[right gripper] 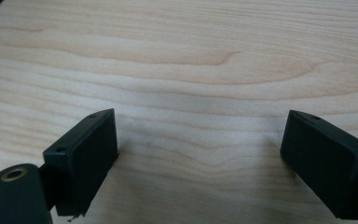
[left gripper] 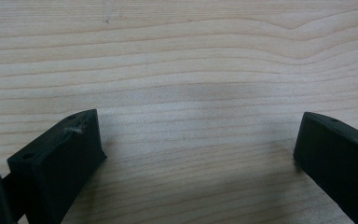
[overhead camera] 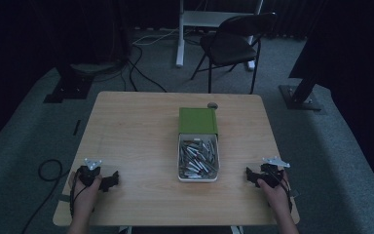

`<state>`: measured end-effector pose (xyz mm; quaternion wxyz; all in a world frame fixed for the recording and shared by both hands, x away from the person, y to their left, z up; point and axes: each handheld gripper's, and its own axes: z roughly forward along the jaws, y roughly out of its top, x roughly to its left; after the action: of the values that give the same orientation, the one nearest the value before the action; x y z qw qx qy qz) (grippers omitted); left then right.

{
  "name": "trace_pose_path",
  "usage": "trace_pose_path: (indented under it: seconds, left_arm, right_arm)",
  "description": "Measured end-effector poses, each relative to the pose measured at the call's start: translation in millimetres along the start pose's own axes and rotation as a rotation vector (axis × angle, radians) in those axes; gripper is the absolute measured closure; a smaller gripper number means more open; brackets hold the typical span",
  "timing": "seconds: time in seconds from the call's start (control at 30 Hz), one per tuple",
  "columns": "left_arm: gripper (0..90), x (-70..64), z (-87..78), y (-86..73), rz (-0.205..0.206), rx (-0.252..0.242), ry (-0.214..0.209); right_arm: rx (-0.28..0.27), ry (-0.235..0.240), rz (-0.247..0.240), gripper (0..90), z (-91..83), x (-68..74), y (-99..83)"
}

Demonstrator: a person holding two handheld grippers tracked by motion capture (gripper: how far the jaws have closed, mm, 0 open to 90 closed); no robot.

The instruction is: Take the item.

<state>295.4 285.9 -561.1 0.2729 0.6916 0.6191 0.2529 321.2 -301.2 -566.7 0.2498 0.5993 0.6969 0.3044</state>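
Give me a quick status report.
Left gripper open, right gripper open, both empty. Box of metal parts mid-table, untouched. Nothing in the way.

Tray's (overhead camera: 180,161) small metal parts indistinct

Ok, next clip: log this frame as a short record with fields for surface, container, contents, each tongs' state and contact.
surface: light wooden table
container: white rectangular tray, partly slid out of a green box sleeve, at table centre
contents: heap of small grey metal parts; exact type too small to tell
left tongs: open, empty, near the table's front left edge
right tongs: open, empty, near the front right edge
contact: neither tongs touches the tray
background: dark folding chair beyond the table
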Motion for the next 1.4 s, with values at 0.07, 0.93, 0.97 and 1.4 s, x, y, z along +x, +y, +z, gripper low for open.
trace_pose_path:
  seconds: [0.07, 0.93, 0.97, 1.4]
  left_arm:
    - [1.6, 0.0, 0.1, 0.0, -0.001, -0.001, 0.000]
    - [1.5, 0.1, 0.0, 0.0, 0.004, 0.002, 0.001]
    - [1.5, 0.0, 0.0, 0.0, 0.004, 0.002, 0.001]
    - [1.5, 0.0, 0.0, 0.0, 0.004, 0.002, 0.001]
  right_arm:
    - [0.001, 0.000, -0.002, 10.4, 0.0, 0.4, 0.1]
    - [-0.088, 0.092, -0.029, 14.7, -31.4, 8.5, 31.0]
    - [-0.093, 0.092, -0.031, 14.6, -33.0, 8.7, 32.7]
    - [-0.145, 0.136, -0.086, 15.4, -53.8, 21.6, 51.9]
